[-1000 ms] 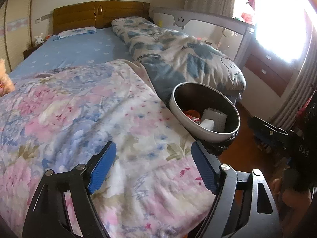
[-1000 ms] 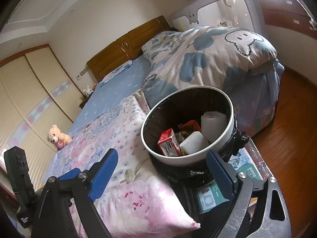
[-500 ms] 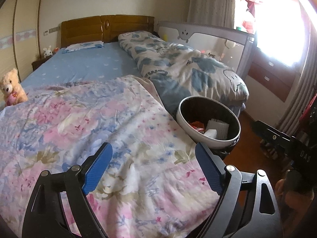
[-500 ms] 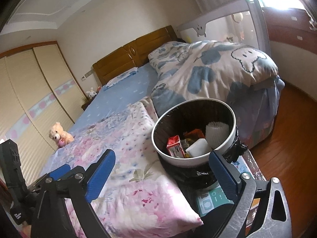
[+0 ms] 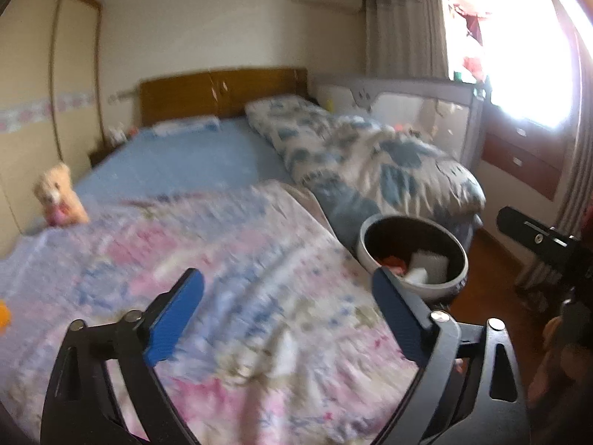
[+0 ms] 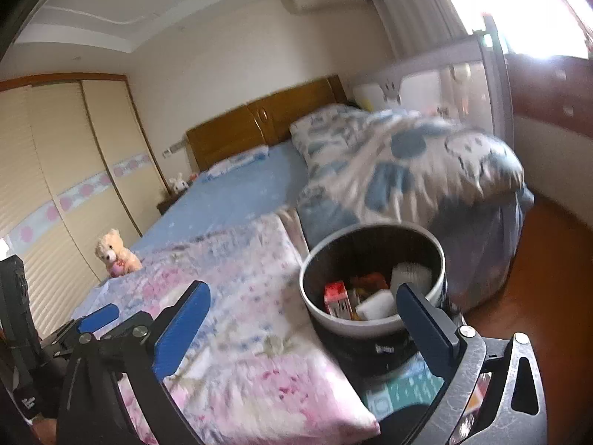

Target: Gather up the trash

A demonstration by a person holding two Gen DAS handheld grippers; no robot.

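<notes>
Left wrist view: the left gripper (image 5: 287, 311) hangs over the floral quilt (image 5: 229, 289), its jaws spreading further apart with nothing between them. The right gripper (image 6: 302, 319) is likewise opening and empty; in its own view the waste bin (image 6: 370, 328) sits just beyond its right finger. The bin stands at the foot corner of the bed, just beside the quilt's edge, and already holds a red carton (image 6: 337, 298), a white block (image 6: 376, 306) and other scraps. No loose trash is identifiable on the quilt; a pale patch near the left gripper is too blurred to classify. Risks, as judgements: both views are motion-blurred, so a small piece of litter could be overlooked. The bin appears to rest on a stack of printed items (image 6: 402, 385), so a knock from the right finger could tip it and spill the contents. The teddy bear (image 5: 59, 196) is not trash and should not be collected.
</notes>
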